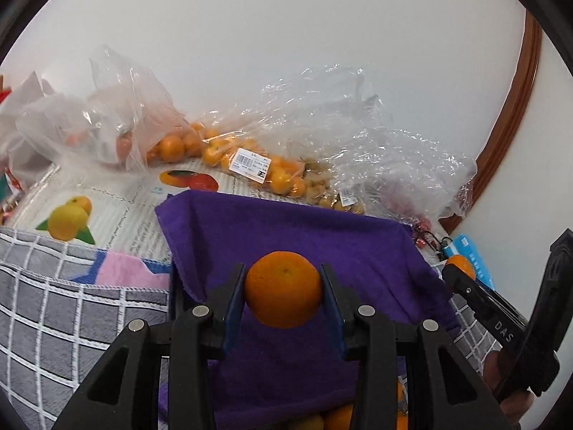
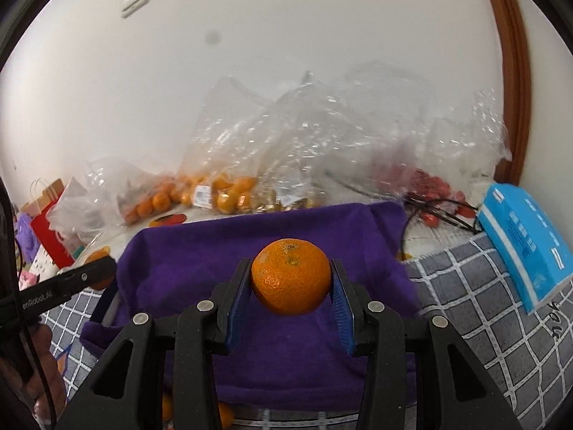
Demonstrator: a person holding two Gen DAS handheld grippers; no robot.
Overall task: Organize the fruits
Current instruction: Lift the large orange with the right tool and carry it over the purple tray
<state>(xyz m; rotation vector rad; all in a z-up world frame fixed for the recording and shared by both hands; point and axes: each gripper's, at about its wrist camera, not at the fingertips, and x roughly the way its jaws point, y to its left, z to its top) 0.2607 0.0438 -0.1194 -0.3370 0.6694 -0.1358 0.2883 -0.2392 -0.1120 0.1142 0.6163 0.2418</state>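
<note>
Two tangerines, left tool's (image 1: 283, 288) stem-end forward, right tool's (image 2: 290, 281) stem-up

Orange (image 1: 283, 288) clamped in left gripper (image 1: 283, 292), above purple cloth (image 1: 286, 229). Second orange (image 2: 290, 281), stem scar up, clamped in right gripper (image 2: 290, 286). Bagged oranges (image 1: 215, 150) at table's far edge.

1. Soft, even, fairly bright light in both views; the white wall (image 1: 286, 36) shows no hard shadows.
2. Strong fisheye bending: the brown door frame (image 1: 515, 122) curves, and dark vignette fills the corners.
3. Small glints speckle the clear plastic bags (image 2: 322, 136).
4. The right wrist view is smeared by motion blur on those bags; a dark smudge (image 2: 212, 37) sits on its wall.
</note>
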